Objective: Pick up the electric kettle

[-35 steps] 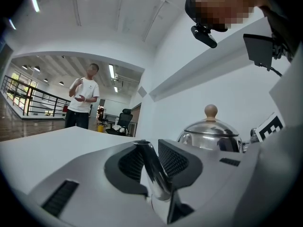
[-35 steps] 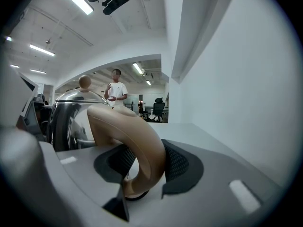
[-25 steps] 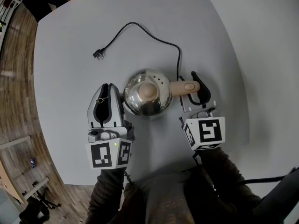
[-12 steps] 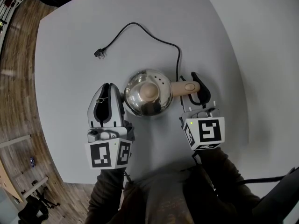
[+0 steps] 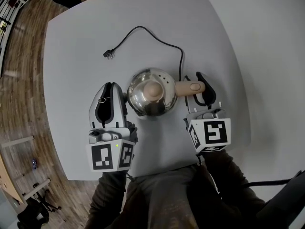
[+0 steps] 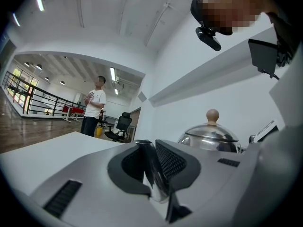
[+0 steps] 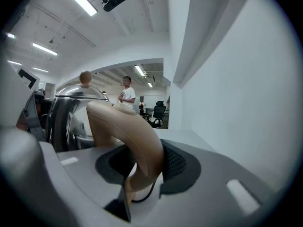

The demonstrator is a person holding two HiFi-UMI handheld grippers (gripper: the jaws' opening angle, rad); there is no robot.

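I have the right claw (image 7: 143, 161), its jaws just closing, clamped on the beige handle (image 7: 127, 131) at 3 o'clock of the electric kettle (image 5: 151, 93) standing mid-counter (image 5: 81, 56), while the left claw (image 5: 108, 90) pinches the spout (image 6: 152, 170) at 9 o'clock, probably to steady the lift.

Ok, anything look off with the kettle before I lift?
Nothing spilled or askew; the kettle stands upright, lid on. Only its cord trails loose across the table, plug lying free, so it may drag when lifted.
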